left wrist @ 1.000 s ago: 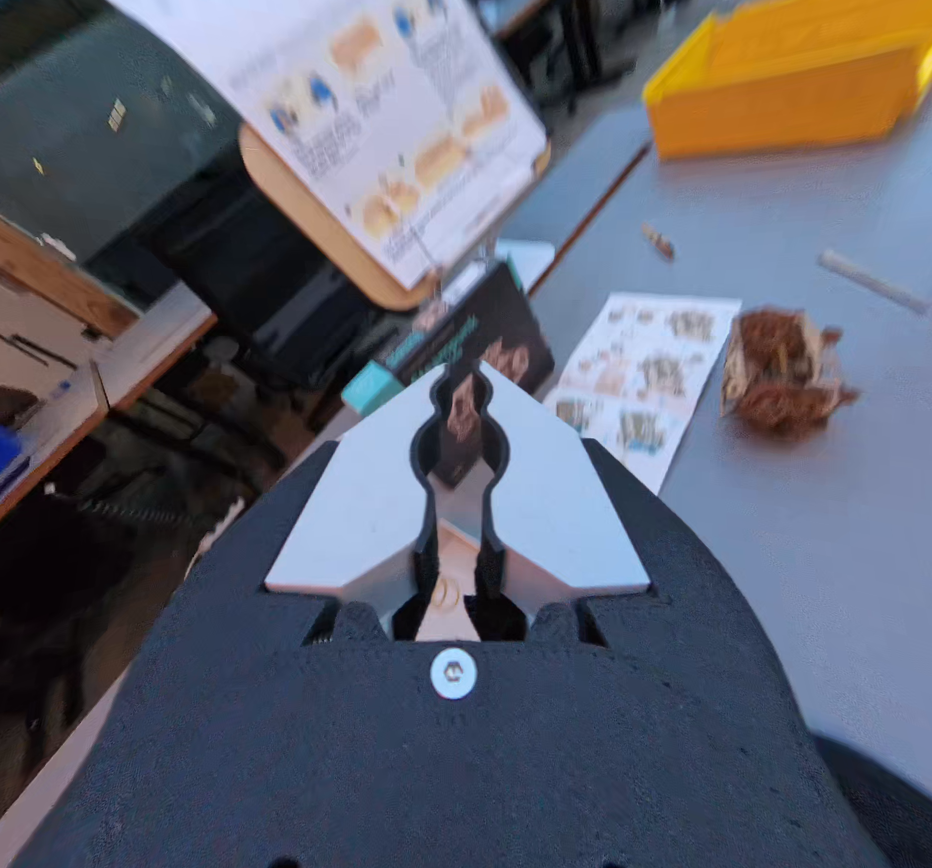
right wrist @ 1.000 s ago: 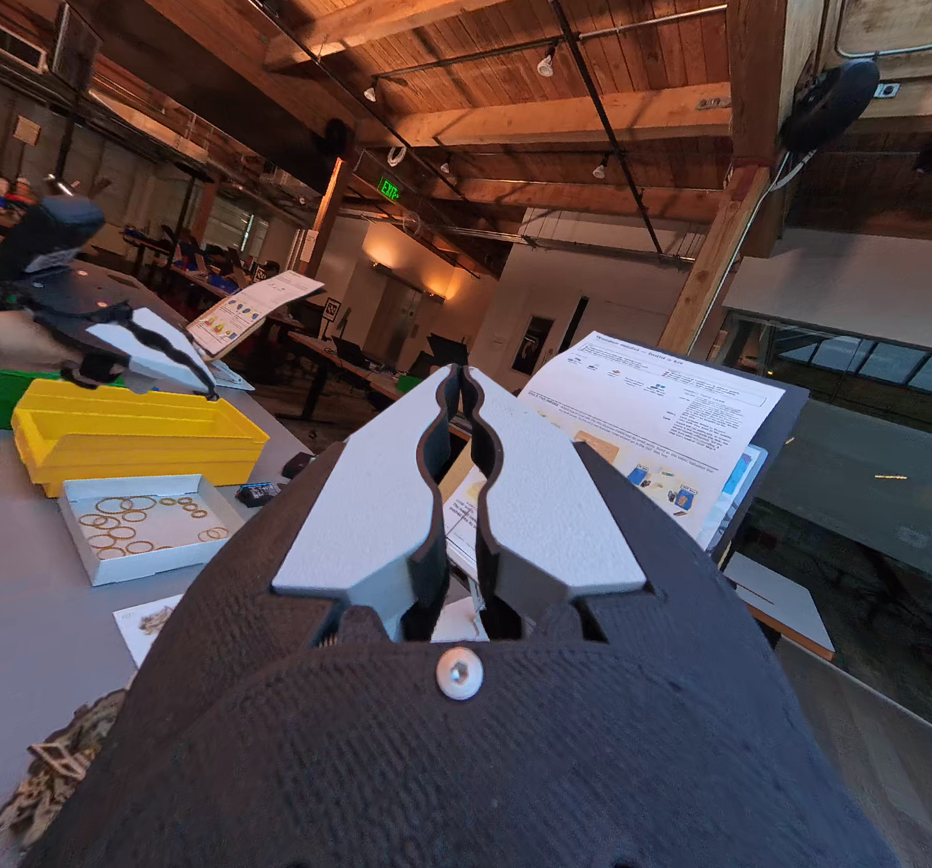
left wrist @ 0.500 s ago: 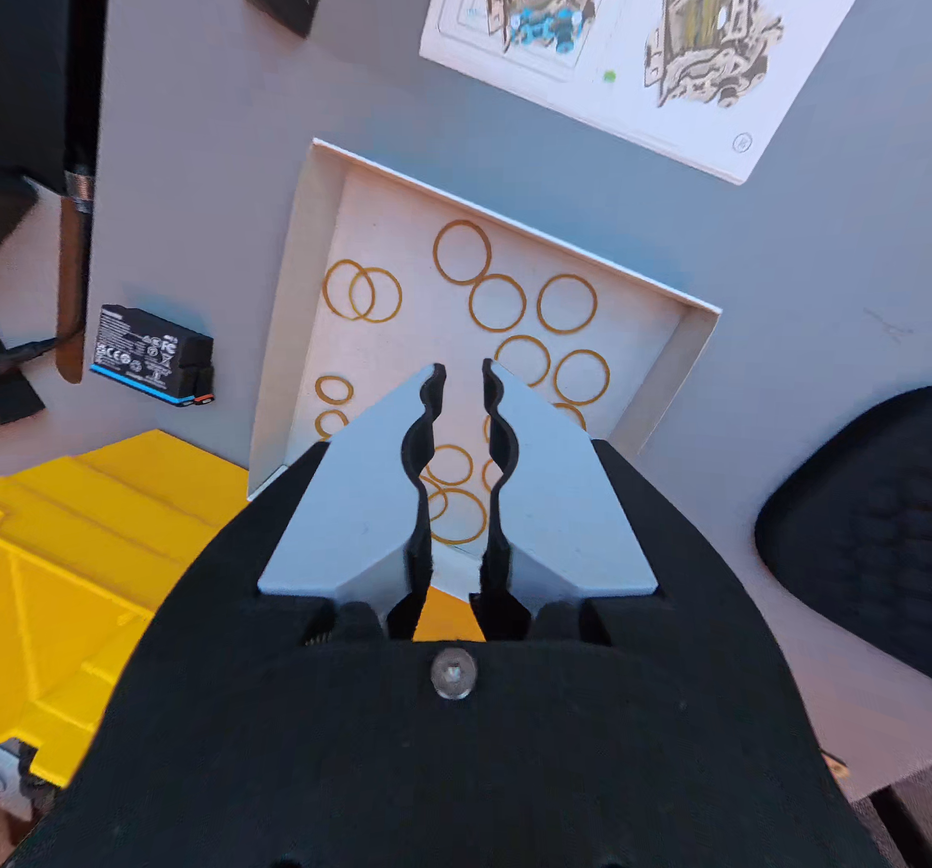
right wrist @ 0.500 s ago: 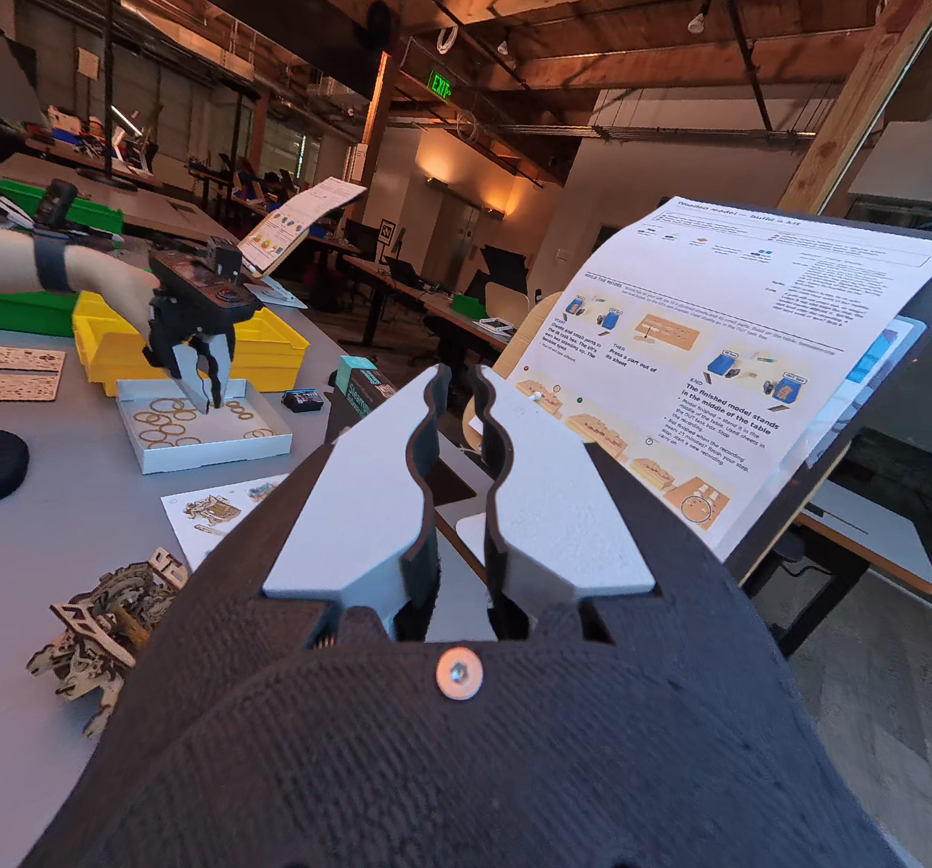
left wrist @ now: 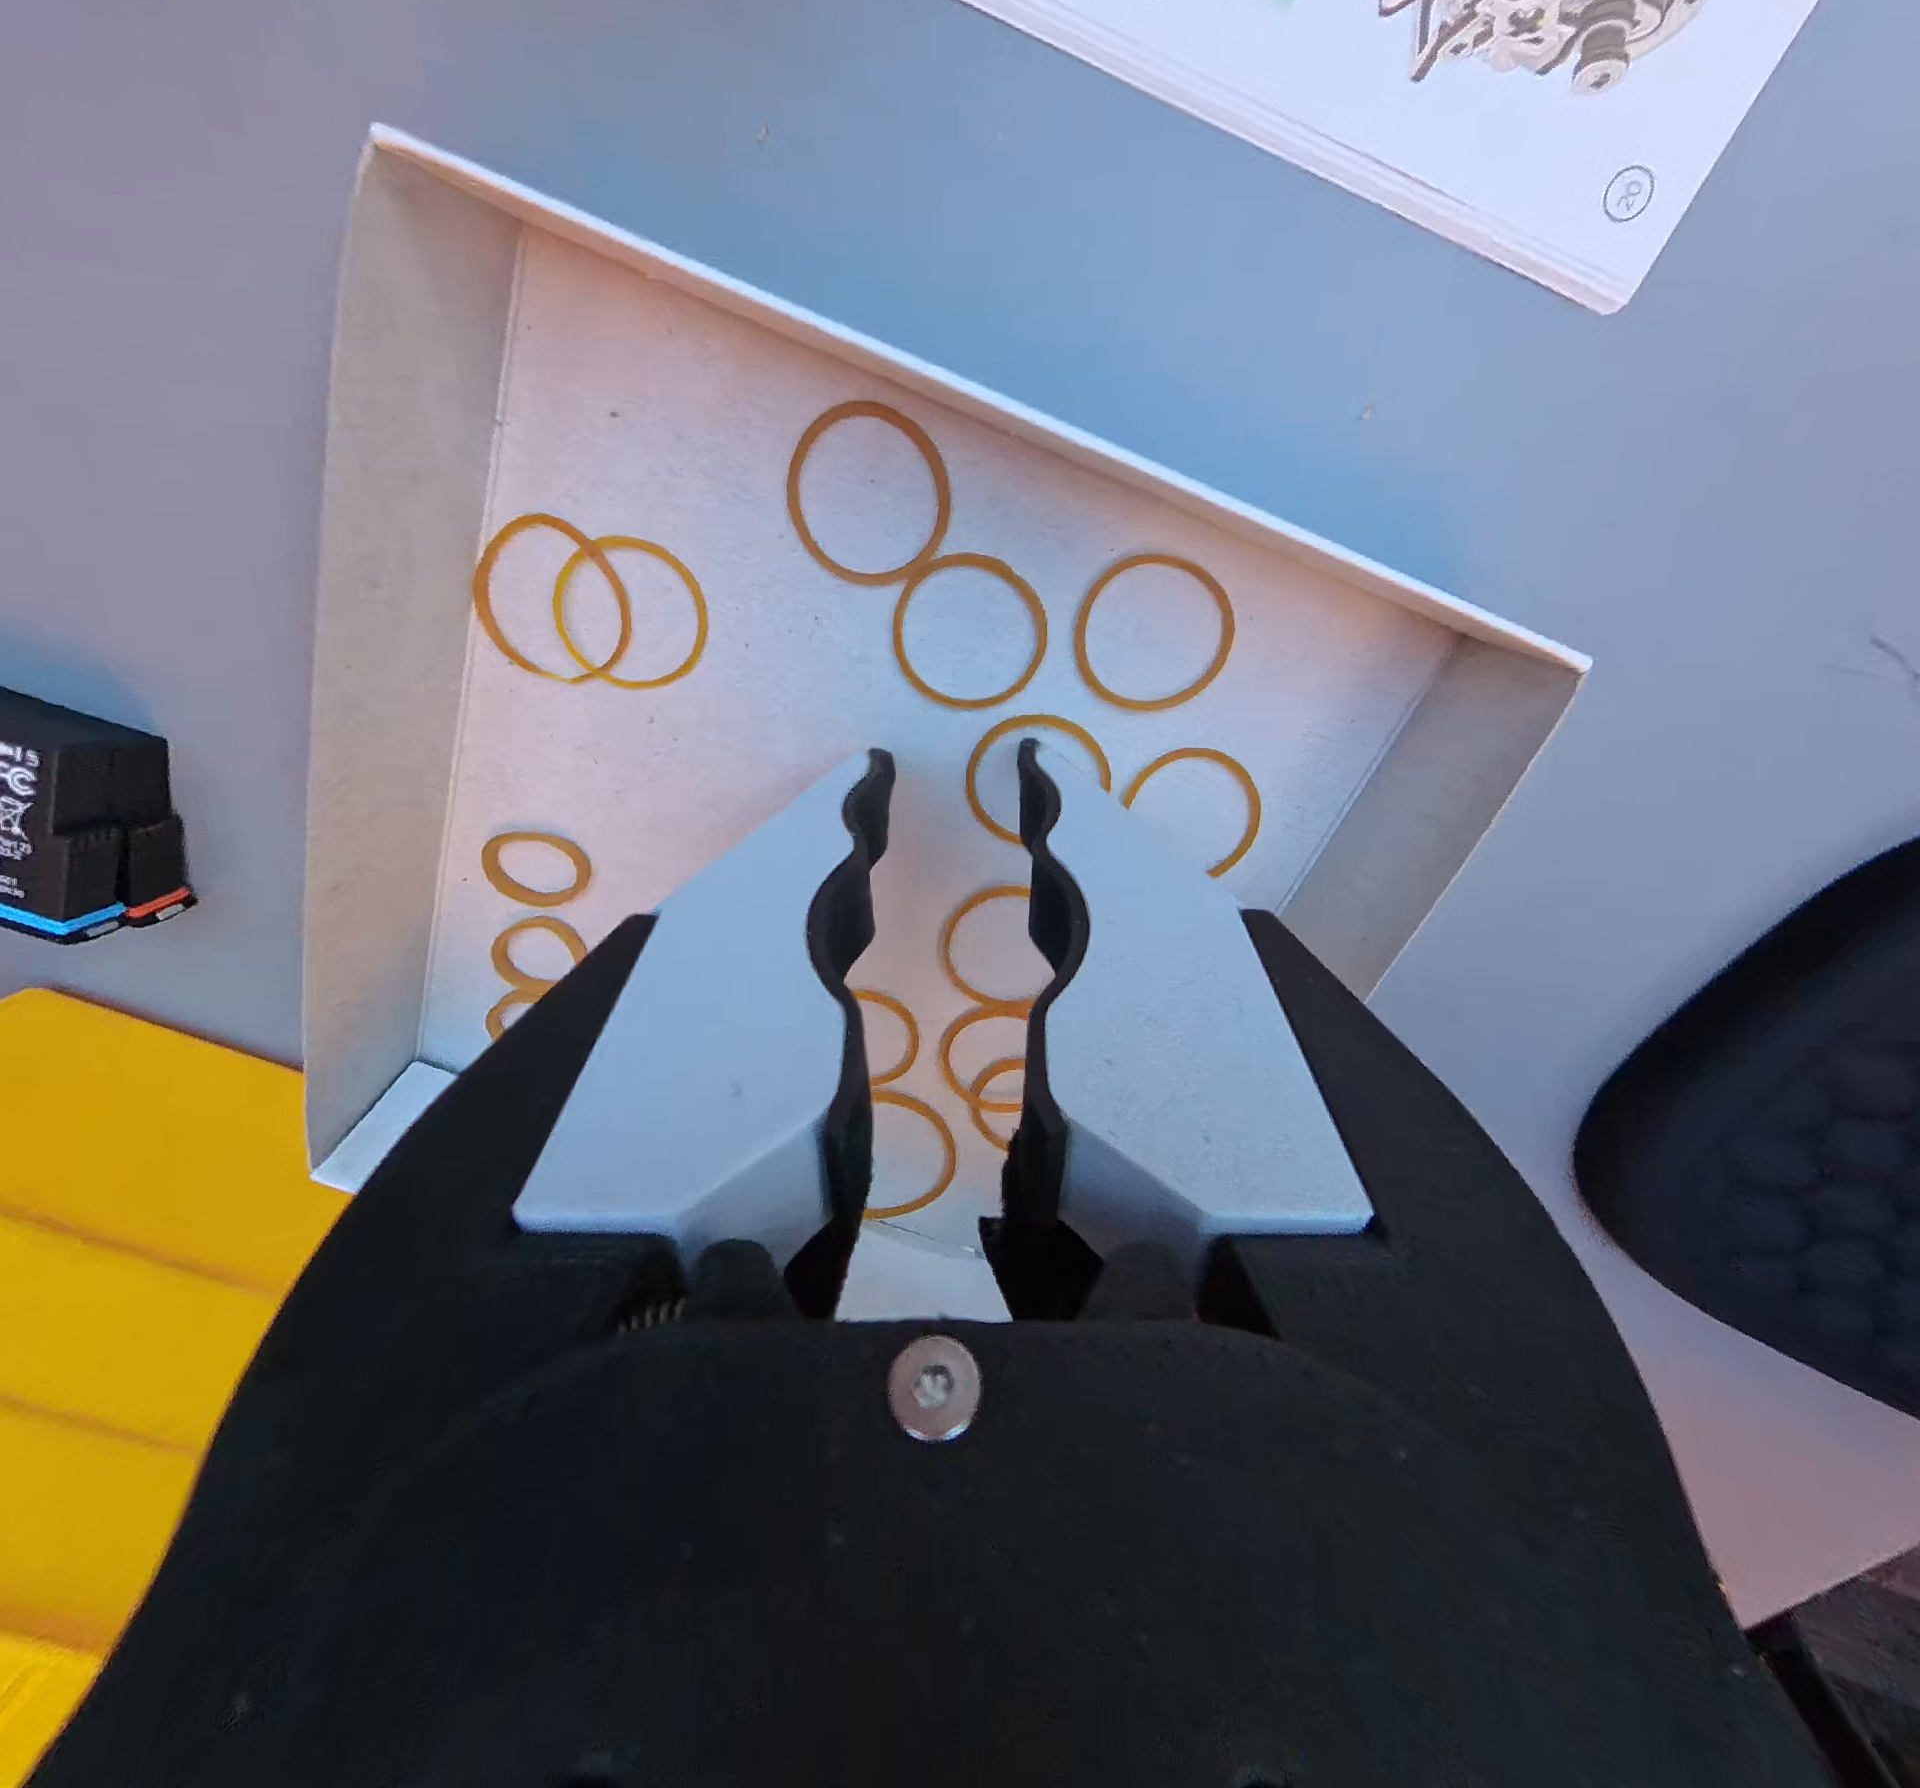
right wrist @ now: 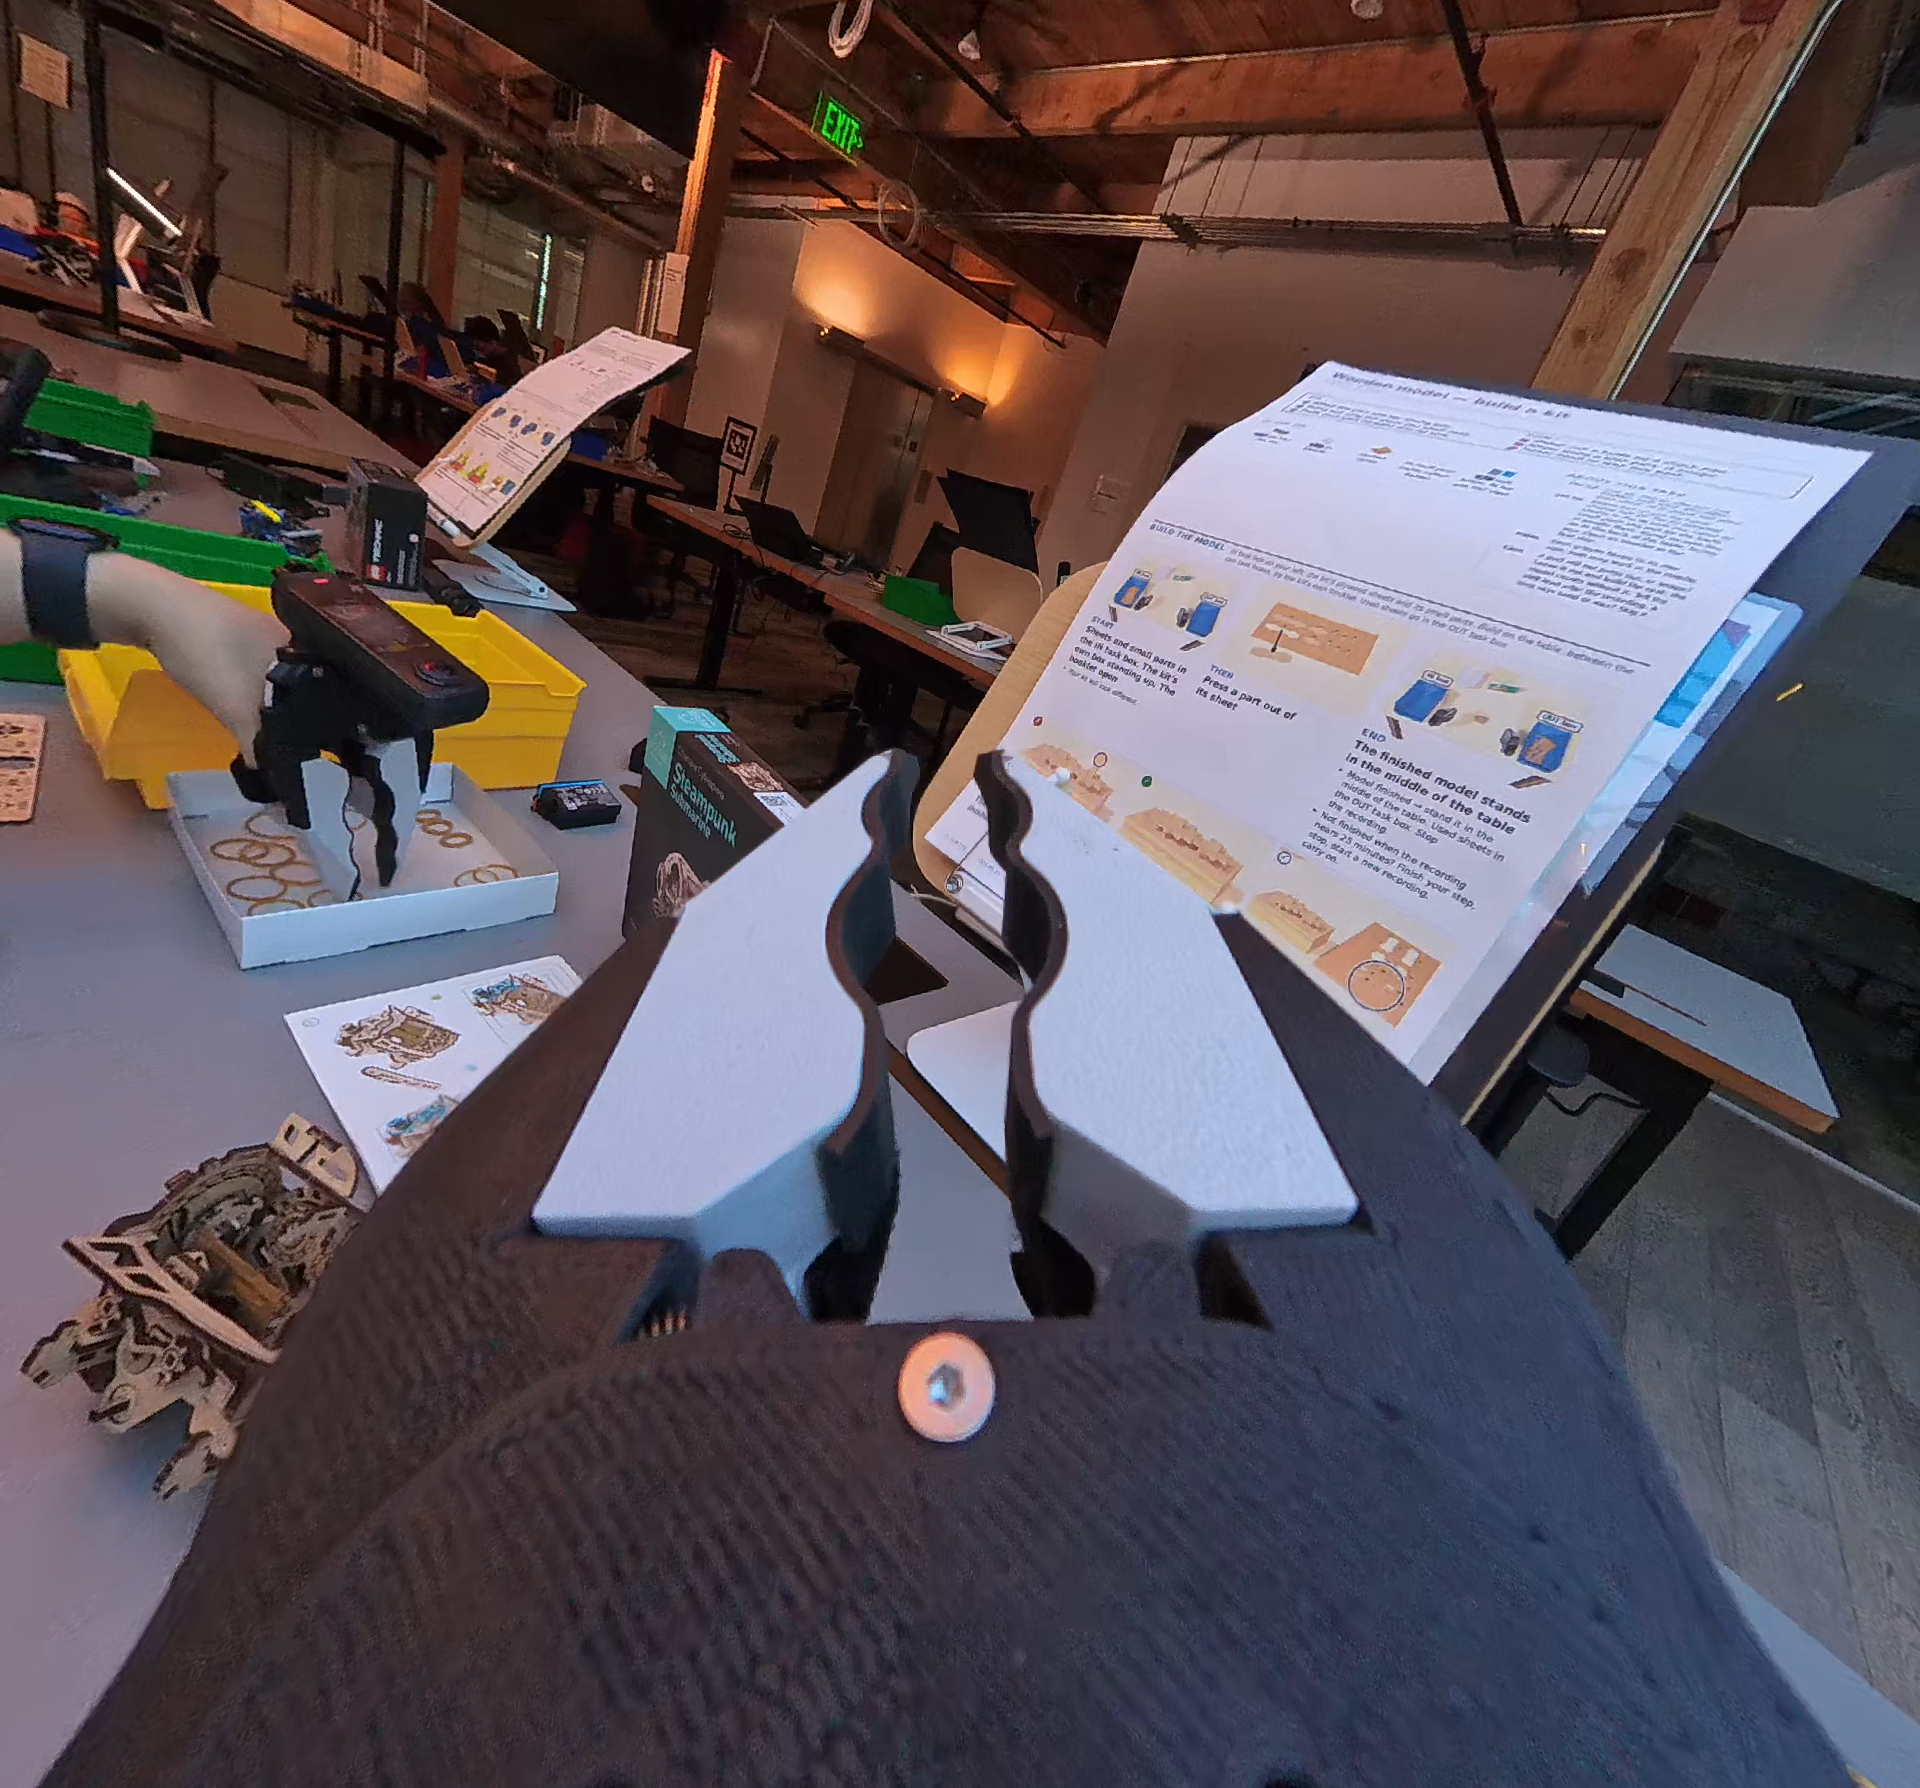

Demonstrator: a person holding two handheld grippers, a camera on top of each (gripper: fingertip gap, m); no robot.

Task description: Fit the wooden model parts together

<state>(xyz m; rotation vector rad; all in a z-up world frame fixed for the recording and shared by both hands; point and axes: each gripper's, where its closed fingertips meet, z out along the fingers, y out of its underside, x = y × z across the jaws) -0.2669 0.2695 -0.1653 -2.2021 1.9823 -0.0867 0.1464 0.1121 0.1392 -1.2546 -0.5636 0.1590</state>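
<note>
My left gripper [left wrist: 951, 762] is open and empty, pointing down into a shallow white tray [left wrist: 405, 512] that holds several tan rubber bands [left wrist: 868, 491]. Its tips hang just above the tray floor, by one band [left wrist: 1039, 751]. In the right wrist view the left gripper [right wrist: 364, 865] shows far off over the same tray [right wrist: 395, 917]. My right gripper [right wrist: 940, 767] is open and empty, raised above the table and aimed at an instruction stand [right wrist: 1455, 678]. The part-built wooden model [right wrist: 197, 1281] sits on the grey table at lower left.
A yellow bin [left wrist: 125, 1250] lies left of the tray, with a small black battery [left wrist: 83, 845] beside it. An open booklet [left wrist: 1455, 76] lies beyond the tray. The dark kit box [right wrist: 696, 834] stands near the table edge. A black round pad [left wrist: 1787, 1136] is at the right. Some 55 cm of space lies between my two pairs of fingers. The part-built wooden model [right wrist: 197, 1281] is about equally far from each gripper, around 30 cm.
My left gripper swung from facing across the table to pointing down over the tray, then dropped closer and opened wider. My right gripper tilted down and opened a little.
</note>
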